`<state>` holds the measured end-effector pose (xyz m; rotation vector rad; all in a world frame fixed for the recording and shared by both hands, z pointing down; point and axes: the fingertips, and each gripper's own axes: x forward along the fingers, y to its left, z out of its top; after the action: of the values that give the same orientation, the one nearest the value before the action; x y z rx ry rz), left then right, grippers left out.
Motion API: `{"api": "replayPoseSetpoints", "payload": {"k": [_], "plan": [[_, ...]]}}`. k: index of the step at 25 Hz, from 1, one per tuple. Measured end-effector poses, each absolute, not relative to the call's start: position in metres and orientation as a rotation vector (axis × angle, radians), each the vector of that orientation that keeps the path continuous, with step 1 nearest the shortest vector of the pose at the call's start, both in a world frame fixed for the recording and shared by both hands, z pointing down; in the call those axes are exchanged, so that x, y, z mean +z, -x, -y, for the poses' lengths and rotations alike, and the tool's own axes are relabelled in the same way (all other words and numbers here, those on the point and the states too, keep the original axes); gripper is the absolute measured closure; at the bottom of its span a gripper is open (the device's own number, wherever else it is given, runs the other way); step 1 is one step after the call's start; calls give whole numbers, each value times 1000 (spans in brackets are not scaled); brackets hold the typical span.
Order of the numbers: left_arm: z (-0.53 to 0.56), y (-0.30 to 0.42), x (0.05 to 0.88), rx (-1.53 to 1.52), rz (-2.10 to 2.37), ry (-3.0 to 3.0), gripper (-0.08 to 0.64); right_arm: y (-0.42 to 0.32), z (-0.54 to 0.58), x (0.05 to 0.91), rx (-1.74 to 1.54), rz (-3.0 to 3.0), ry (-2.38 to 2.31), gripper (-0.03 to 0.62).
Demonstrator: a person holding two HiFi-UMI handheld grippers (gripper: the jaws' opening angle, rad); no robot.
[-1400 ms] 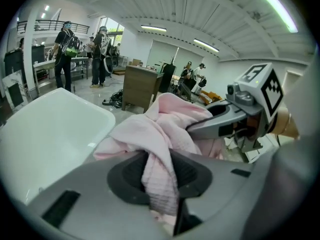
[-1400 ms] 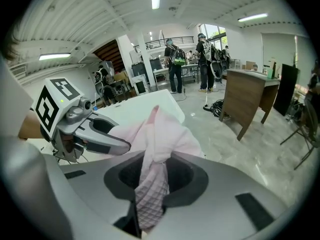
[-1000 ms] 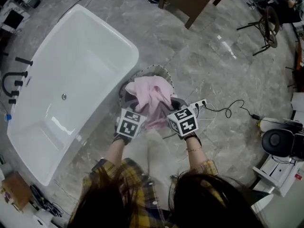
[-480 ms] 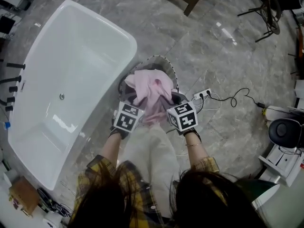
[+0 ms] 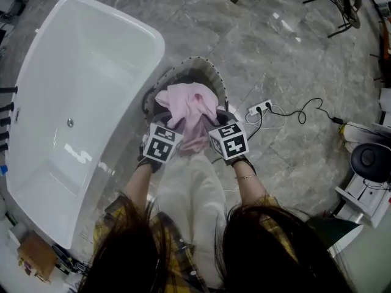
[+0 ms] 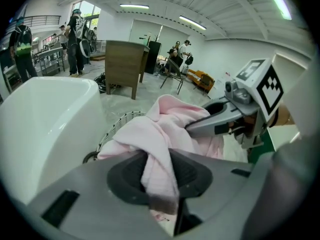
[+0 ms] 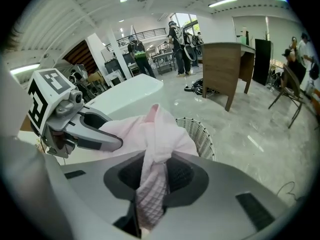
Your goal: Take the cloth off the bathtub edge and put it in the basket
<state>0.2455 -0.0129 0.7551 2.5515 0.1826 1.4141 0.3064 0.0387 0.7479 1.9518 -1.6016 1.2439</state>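
The left gripper (image 5: 170, 129) and the right gripper (image 5: 209, 130) sit side by side, each clenched on a fold of the pink cloth (image 5: 187, 110). The cloth hangs bunched between them over the mouth of the basket (image 5: 215, 78). The basket stands on the floor (image 5: 287, 60), its left rim just beside the curved end of the bathtub (image 5: 79, 72). To the right the floor is open, apart from a power strip (image 5: 259, 108) and its cable lying near the basket.
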Motion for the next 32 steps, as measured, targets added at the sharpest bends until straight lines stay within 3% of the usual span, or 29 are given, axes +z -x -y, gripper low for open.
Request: {"api": "replayPoseSetpoints", "payload": {"k": [20,23,32], "plan": [[7,-245,855,1530,-194,-2461,456,-313,-43,855,1291,1532,-1850,492],[7,-245,866,1578,-185,-2419,456,-316,-40,864,1312,1517,-1858,534],[13,-239,895,1682,-179,-2400,449,-307,-39,893,1357,1516,-1775,535]]}}
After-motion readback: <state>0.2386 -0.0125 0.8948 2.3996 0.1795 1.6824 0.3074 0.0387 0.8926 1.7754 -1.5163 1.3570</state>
